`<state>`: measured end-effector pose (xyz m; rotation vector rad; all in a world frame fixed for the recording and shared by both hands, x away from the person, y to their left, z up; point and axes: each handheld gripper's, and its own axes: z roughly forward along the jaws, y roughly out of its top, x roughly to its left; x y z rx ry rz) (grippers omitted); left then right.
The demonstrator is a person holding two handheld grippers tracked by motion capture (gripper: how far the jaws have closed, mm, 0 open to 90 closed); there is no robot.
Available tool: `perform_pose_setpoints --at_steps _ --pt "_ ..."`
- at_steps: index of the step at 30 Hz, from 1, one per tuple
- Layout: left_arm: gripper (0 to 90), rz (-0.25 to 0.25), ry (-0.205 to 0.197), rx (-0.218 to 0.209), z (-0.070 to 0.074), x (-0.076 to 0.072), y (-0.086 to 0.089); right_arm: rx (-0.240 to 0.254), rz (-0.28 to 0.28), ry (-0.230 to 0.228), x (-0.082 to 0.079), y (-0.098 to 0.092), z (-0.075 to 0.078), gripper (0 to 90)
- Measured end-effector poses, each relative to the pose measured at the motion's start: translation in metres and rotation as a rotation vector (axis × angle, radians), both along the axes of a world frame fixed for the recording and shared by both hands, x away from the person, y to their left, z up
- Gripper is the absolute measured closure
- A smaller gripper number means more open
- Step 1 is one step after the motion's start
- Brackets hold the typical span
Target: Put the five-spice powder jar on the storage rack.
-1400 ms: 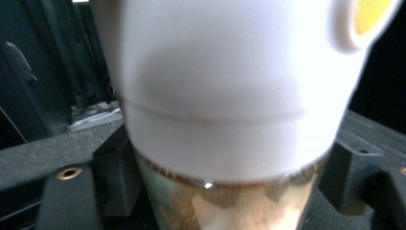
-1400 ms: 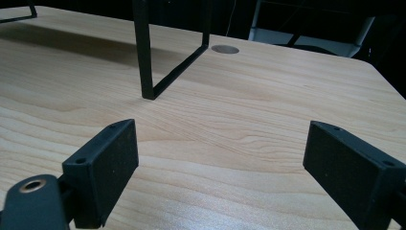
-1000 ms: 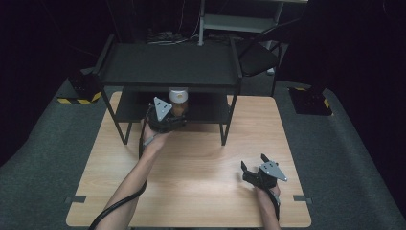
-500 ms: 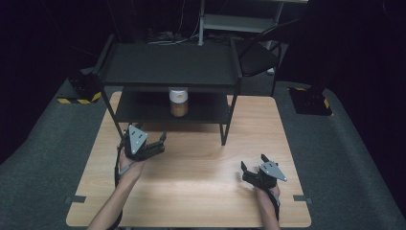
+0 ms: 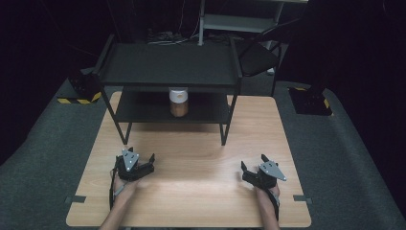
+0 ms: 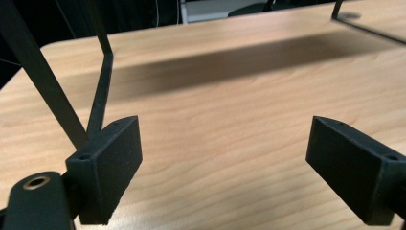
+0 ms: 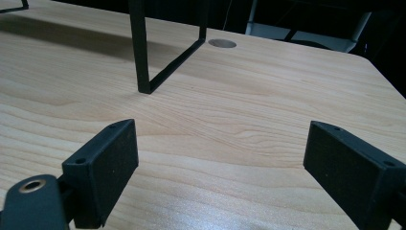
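Both jaws spread wide, empty — left hand-held gripper and right hand-held gripper over the light wooden table. Beyond them, a white-lidded brown jar on the black metal shelf.

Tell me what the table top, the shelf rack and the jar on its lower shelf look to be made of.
Table top: light wood or wood-look laminate, matte, with visible grain. Shelf rack: probably metal, matte black, thin square legs. Jar: seemingly clear glass or plastic, brown contents showing through, white lid; too small to be certain.

Wooden counter stands on grey carpeted floor. Surroundings beyond are dark. A black chair and a grey shelf unit stand behind the counter.
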<state>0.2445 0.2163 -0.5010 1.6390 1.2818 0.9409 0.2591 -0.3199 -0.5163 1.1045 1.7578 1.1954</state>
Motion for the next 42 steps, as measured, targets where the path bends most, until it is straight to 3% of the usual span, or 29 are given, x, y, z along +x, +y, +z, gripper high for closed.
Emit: perform_pose_setpoints --at_steps 4,6,14,19,42 --pt "12.3 0.016 0.025 0.009 -0.008 0.004 -0.002 0.003 -0.005 0.002 0.000 0.000 0.000 10.9" --pt "12.3 0.013 0.006 0.006 -0.010 0.004 -0.002 0.004 -0.007 0.002 0.000 0.000 0.000 10.9" --pt "12.3 0.035 0.008 0.034 -0.012 0.001 -0.009 0.010 -0.018 -0.002 -0.001 0.001 -0.001 10.9" --pt "12.3 0.044 0.000 0.023 -0.013 -0.001 -0.008 0.008 -0.017 -0.001 -0.001 0.001 0.000 10.9" --pt "12.4 0.046 0.006 0.042 -0.013 -0.001 -0.011 0.006 -0.010 -0.001 -0.001 0.001 0.000 10.8"
